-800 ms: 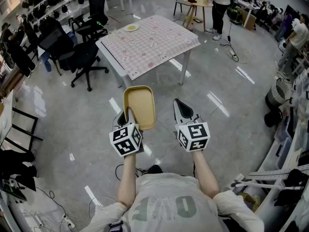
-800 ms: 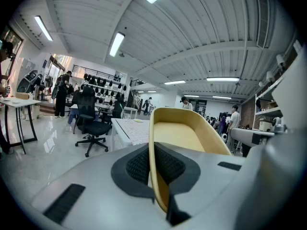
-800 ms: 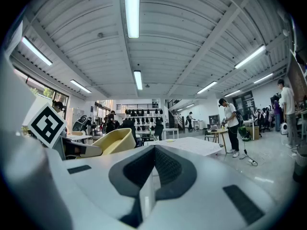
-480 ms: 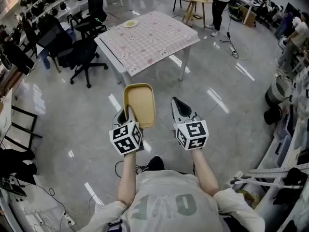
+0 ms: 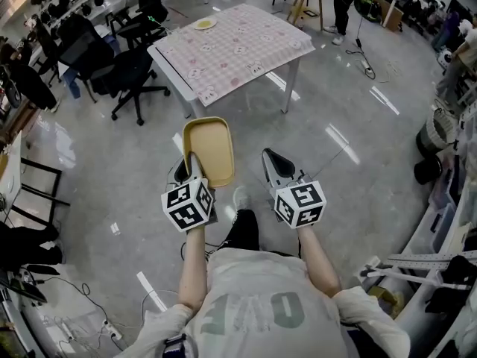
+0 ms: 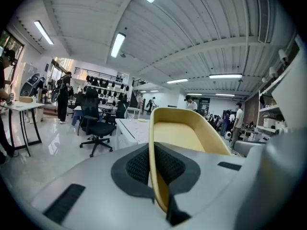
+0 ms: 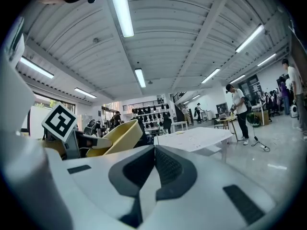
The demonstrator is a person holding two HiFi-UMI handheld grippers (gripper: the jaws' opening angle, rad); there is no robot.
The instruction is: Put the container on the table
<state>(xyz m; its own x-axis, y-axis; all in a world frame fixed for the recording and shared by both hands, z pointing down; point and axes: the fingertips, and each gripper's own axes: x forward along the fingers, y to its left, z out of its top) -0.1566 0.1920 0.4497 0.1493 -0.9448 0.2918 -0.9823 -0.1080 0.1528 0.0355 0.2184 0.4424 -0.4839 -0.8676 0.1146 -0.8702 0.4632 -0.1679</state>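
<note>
While container [image 5: 209, 149] is being held over floor [image 5: 112, 171], rim clamped in left tongs [image 5: 192, 166], right tongs [image 5: 273, 161] are being held together, empty. Counter [image 5: 238, 47] well ahead; container's best being carried level, set down flat imo.

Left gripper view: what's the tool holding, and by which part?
Left tool is shut on the yellow container, pinching its near rim wall. Right tool is shut, empty.

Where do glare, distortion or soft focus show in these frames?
Head view: fisheye bowing, light streaks glaring on the glossy floor. Left gripper view: dark round vignette, the yellow container slightly soft up close. Right gripper view: ceiling tube blown out.
</note>
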